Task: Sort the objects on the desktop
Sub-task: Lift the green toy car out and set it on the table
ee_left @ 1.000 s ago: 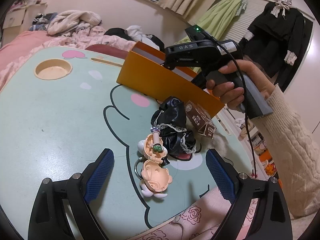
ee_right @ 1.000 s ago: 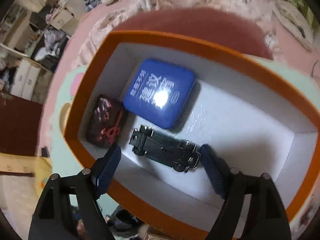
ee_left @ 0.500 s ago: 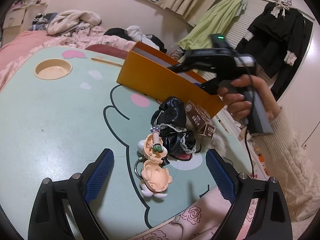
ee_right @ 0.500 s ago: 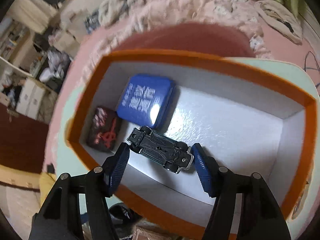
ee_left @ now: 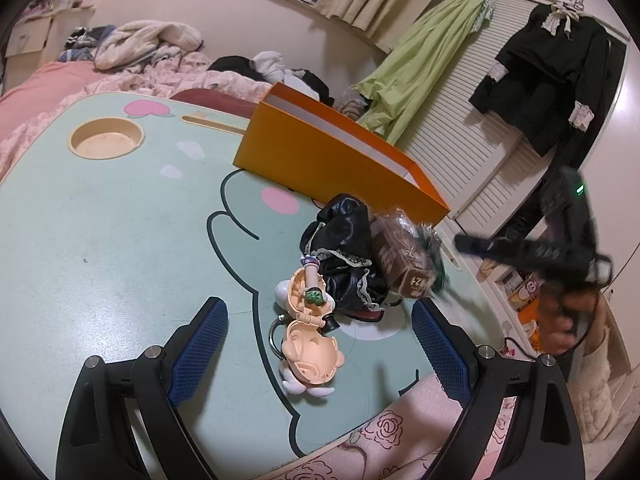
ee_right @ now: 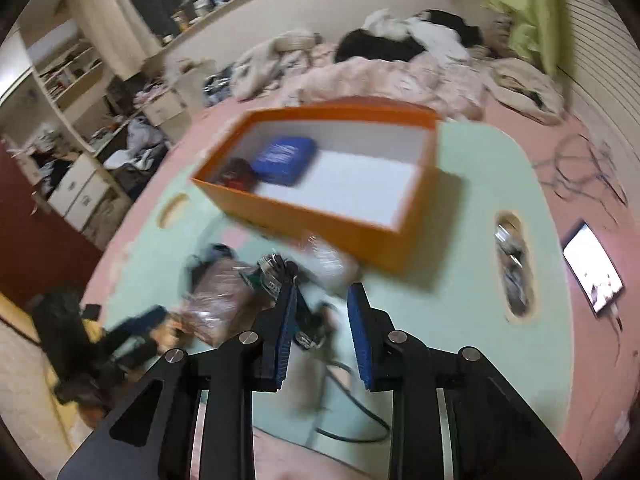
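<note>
While blurred, orange box (ee_right: 320,220) holds two items (blue (ee_right: 285,155), dark red (ee_right: 237,172)).

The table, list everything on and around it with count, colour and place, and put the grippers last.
table: one, mint green, on the pink bedding
box: one, orange outside and white inside, open, at the table's far side
blue case: one, inside the box
dark red item: one, in the box corner beside the blue case
black cloth: one, near the box
brown carton: one, touching the black cloth
toy: one, peach, open, ahead of the left gripper
left gripper: jaws wide open, empty
right gripper: jaws narrowly apart, blurred
</note>
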A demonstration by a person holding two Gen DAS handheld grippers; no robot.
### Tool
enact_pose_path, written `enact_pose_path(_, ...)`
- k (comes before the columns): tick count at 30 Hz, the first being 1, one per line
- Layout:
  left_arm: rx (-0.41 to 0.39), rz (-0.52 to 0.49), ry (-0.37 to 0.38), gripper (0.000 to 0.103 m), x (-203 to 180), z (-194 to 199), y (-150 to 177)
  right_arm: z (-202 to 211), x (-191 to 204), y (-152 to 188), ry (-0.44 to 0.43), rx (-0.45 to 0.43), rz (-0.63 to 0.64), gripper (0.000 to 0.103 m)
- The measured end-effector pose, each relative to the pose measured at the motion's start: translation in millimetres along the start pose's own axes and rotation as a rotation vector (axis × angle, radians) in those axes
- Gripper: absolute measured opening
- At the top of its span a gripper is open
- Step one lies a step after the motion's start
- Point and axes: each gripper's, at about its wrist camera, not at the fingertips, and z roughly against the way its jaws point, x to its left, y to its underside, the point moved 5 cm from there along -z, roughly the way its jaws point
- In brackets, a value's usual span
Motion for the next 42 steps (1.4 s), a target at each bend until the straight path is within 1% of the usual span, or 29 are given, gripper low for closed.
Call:
enact_pose_path(2, 0.000, -0.001, -0.001, 0.093, 0, 0, 0, -13, -8, 5, -0.005, 0.022, -0.026, 0.029)
enact_pose_path(6, 0.000, 0.000, 0.000, 0.093, 0, -1, -1, -29, -1, 16, -0.069, -0.010, -0.053, 0.029)
enact_pose_path(9, 0.000, 0.001, 0.000, 0.093, 0, -1, -1, -13, 8, 12, -0.056, -0.090, -0.004, 0.029)
enact_pose_path(11, 0.000, 0.000, 0.000, 0.093, 1, 0, -1, 9, 7, 7, -0.061, -0.135, 0.028, 0.029)
enact_pose_path(13, 0.001, -0.002, -0.002, 0.093, 0, -1, -1, 25, 2, 9, -0.050, -0.153, 0.051, 0.029)
enact_pose_path(15, 0.000, -0.001, -0.001, 0.093, 1, -1, -1, 37, -2, 18, -0.030, -0.150, 0.083, 0.029)
enact_pose_path(17, 0.000, 0.000, -0.001, 0.093, 1, 0, -1, 39, -7, 32, -0.026, -0.130, 0.098, 0.029)
enact_pose_path(19, -0.008, 0.006, -0.008, 0.093, 3, 1, -3, 33, -9, 49, -0.027, -0.100, 0.117, 0.029)
enact_pose_path(21, -0.036, 0.012, 0.011, 0.093, 3, 6, -7, 24, -8, 65, -0.009, -0.077, 0.131, 0.029)
enact_pose_path(23, -0.084, 0.011, 0.046, 0.093, 1, 15, -16, 13, -6, 77, 0.005, -0.064, 0.148, 0.029)
enact_pose_path(24, -0.112, 0.002, 0.052, 0.093, -3, 20, -28, 10, -7, 80, 0.010, -0.067, 0.148, 0.029)
enact_pose_path(26, -0.136, -0.023, 0.038, 0.093, -9, 22, -49, 5, -1, 81, 0.017, -0.093, 0.143, 0.029)
enact_pose_path(29, -0.154, -0.103, -0.011, 0.091, -28, 16, -98, 4, 6, 80, 0.029, -0.148, 0.122, 0.029)
enact_pose_path(31, -0.158, -0.166, -0.051, 0.079, -42, 0, -131, 4, 10, 82, 0.028, -0.174, 0.114, 0.029)
enact_pose_path(32, -0.146, -0.185, -0.069, 0.074, -47, -11, -142, 4, 12, 85, 0.029, -0.188, 0.114, 0.029)
enact_pose_path(33, -0.118, -0.206, -0.085, 0.063, -51, -26, -151, 3, 14, 88, 0.032, -0.196, 0.118, 0.029)
enact_pose_path(34, -0.064, -0.227, -0.106, 0.050, -53, -48, -157, 5, 16, 92, 0.036, -0.216, 0.131, 0.030)
enact_pose_path(36, 0.035, -0.235, -0.182, 0.038, -47, -83, -158, 6, 18, 96, 0.033, -0.225, 0.143, 0.032)
enact_pose_path(37, 0.086, -0.225, -0.231, 0.037, -40, -100, -156, 7, 17, 96, 0.033, -0.227, 0.142, 0.032)
enact_pose_path(39, 0.138, -0.194, -0.278, 0.036, -28, -115, -150, 9, 16, 97, 0.029, -0.231, 0.134, 0.035)
enact_pose_path(40, 0.110, -0.203, -0.291, 0.036, -29, -111, -149, 10, 17, 98, 0.029, -0.233, 0.134, 0.036)
enact_pose_path(42, 0.130, -0.216, -0.284, 0.036, -33, -103, -139, 11, 19, 99, 0.016, -0.241, 0.141, 0.044)
